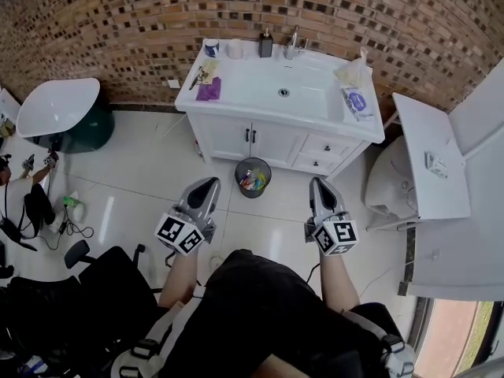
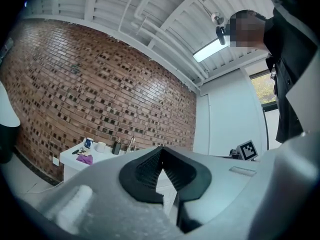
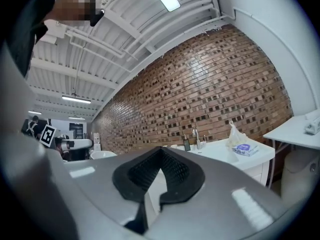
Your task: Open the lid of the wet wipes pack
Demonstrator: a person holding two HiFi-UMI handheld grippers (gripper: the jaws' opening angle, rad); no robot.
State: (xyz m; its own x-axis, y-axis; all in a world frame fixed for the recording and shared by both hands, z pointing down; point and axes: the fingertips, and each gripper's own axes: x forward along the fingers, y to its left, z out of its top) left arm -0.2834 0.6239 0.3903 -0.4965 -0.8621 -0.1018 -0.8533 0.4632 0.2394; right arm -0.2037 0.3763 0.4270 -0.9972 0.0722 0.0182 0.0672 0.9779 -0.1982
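Closed and empty, left tongs (image 1: 206, 187) and right tongs (image 1: 319, 186) hang well apart from the wet wipes pack (image 1: 358, 101), probably soft and light, best gripped at its lid's edge.

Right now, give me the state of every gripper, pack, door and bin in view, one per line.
Grey left gripper: shut, empty.
Grey right gripper: shut, empty.
White wet wipes pack with blue label: flat on the vanity top, untouched; lid too small to judge.
White vanity cabinet doors: shut.
Round dark waste bin: open-topped, rubbish inside.
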